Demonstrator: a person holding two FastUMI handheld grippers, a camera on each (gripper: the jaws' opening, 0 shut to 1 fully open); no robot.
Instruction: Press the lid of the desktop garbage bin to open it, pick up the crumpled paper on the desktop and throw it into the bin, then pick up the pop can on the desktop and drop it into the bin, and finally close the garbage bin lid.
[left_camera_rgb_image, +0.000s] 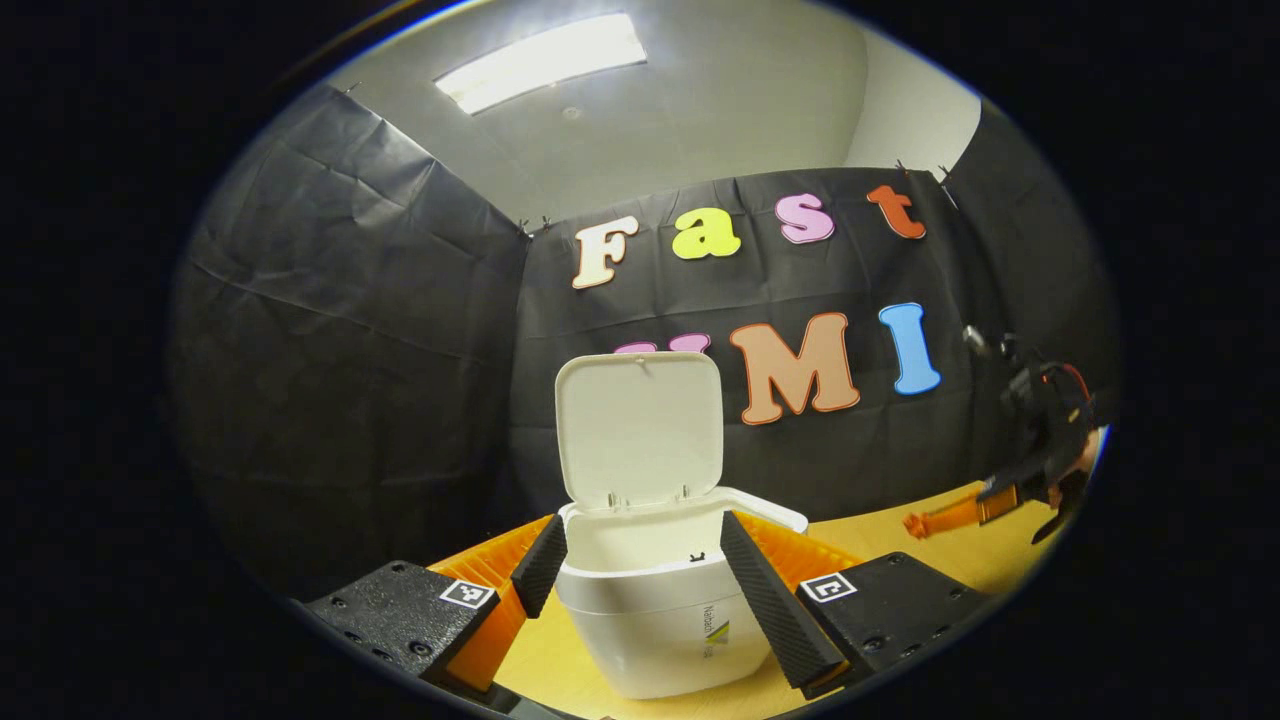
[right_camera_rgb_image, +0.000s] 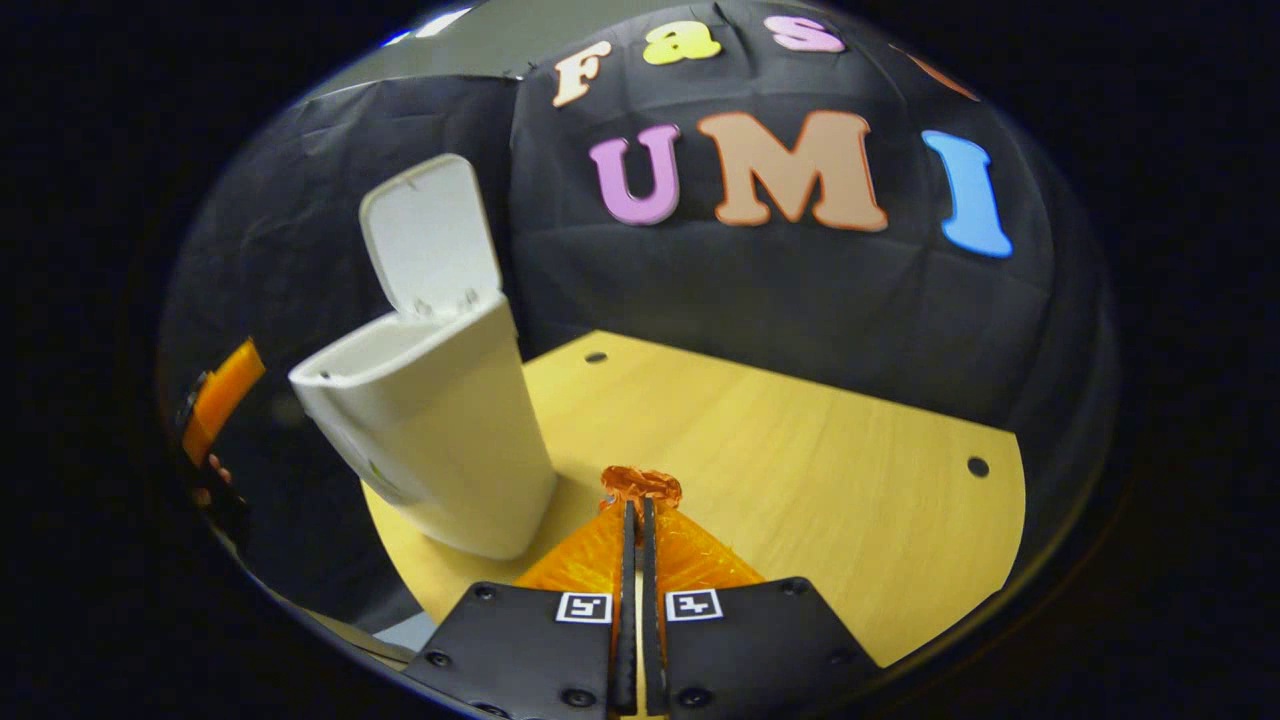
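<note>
We are holding our left claw (left_camera_rgb_image: 640, 575) wide open, with the white bin (left_camera_rgb_image: 655, 620) sitting between its fingers on the yellow surface (left_camera_rgb_image: 940, 550). The bin's lid (left_camera_rgb_image: 640, 425) is standing straight up. Our right claw (right_camera_rgb_image: 636, 520) is squeezed tight with nothing inside, just right of the bin.

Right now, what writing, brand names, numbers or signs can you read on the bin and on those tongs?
Bin: a small sideways print with a logo on its front, too small and blurred to read.
Left tongs: two square markers, black-and-white patterns, no words.
Right tongs: two more such squares, no words either.
No readable numbers on any of these.
</note>
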